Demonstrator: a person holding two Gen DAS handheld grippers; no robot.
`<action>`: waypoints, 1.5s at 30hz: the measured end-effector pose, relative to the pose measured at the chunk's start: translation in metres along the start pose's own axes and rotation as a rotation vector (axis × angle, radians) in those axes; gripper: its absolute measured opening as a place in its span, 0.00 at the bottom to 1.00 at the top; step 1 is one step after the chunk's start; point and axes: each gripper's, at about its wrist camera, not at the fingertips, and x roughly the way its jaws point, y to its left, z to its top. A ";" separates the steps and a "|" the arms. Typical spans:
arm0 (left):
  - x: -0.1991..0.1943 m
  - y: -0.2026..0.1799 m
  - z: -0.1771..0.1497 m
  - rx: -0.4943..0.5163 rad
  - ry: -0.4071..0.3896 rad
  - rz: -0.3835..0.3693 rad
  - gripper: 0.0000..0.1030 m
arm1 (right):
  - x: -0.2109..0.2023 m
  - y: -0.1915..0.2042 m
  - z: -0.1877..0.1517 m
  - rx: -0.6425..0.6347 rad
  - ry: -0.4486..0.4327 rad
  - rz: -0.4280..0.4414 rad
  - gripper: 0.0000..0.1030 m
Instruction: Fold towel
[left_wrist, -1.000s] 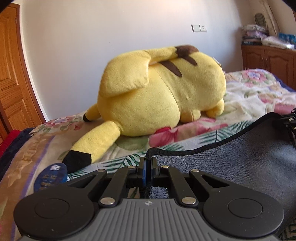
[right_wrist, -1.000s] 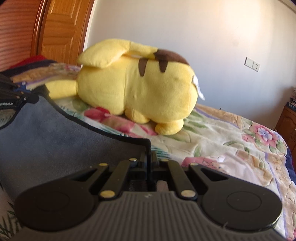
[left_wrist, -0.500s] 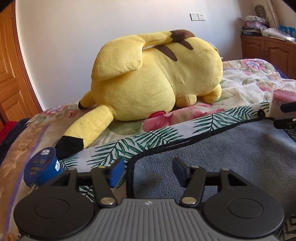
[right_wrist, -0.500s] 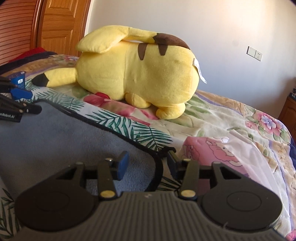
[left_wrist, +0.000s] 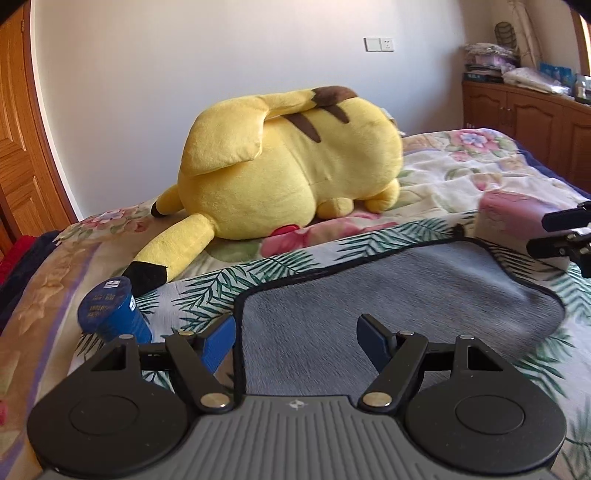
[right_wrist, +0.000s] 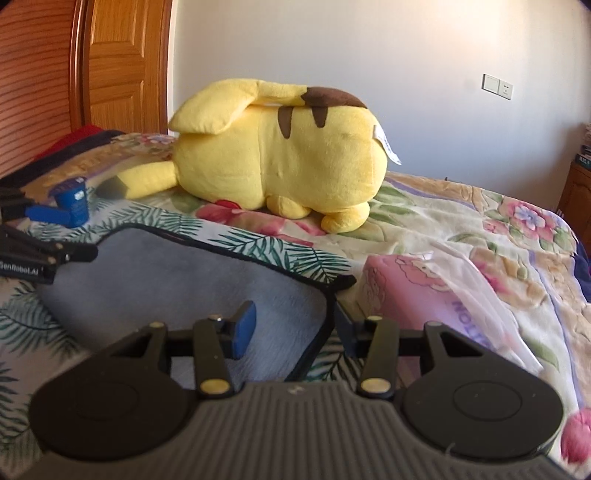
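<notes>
one grey towel (left_wrist: 388, 314) flat on bedspread (left_wrist: 461, 177), long axis left-right

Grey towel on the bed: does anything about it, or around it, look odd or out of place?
The grey towel lies flat on the bedspread, nothing crooked or spilled. Oddities nearby: a yellow plush toy lies face-down behind it, and a blue can lies tipped over beside its tail.

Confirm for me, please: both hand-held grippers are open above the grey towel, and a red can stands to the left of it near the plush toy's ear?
Not quite: the can is blue, not red, as the left wrist view shows. The rest holds: the left hand-held gripper and right hand-held gripper are open above the grey towel, and the can stands near the plush toy.
</notes>
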 end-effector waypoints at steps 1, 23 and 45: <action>-0.007 -0.001 0.000 0.003 0.000 -0.004 0.53 | -0.007 0.001 0.001 0.002 -0.002 0.000 0.47; -0.153 -0.015 0.033 0.036 -0.106 -0.040 0.60 | -0.141 0.021 0.042 0.029 -0.115 0.002 0.47; -0.252 -0.029 0.005 0.012 -0.155 -0.070 0.80 | -0.210 0.047 0.011 0.098 -0.130 0.024 0.60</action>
